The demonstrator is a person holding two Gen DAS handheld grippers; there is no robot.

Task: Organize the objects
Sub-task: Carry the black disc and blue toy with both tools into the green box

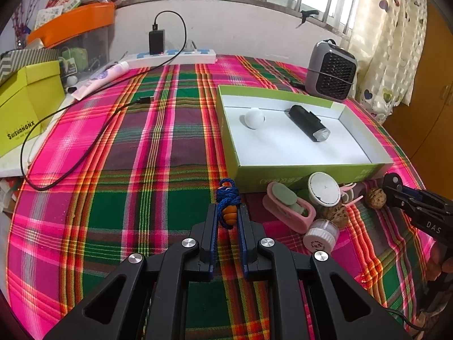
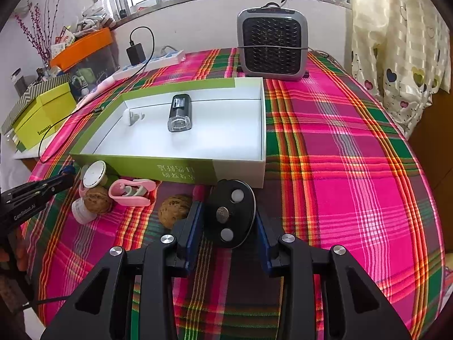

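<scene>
A table draped in a bright plaid cloth (image 1: 158, 147) is seen below a barred window, with a small grey heater (image 2: 272, 45) at its far edge. An open green box (image 1: 305, 170) holds a black torch (image 1: 308, 123) and a white ball (image 1: 254, 118). The left gripper (image 1: 228, 214) is clamped on a blue cord with an orange bead (image 1: 228, 214), short of the box. The right gripper (image 2: 228, 216) is closed on a black oval disc (image 2: 230, 212), just before the box's near wall. Walnuts (image 2: 175, 210) and a pink clip (image 2: 130, 191) are left on the cloth beside it.
</scene>
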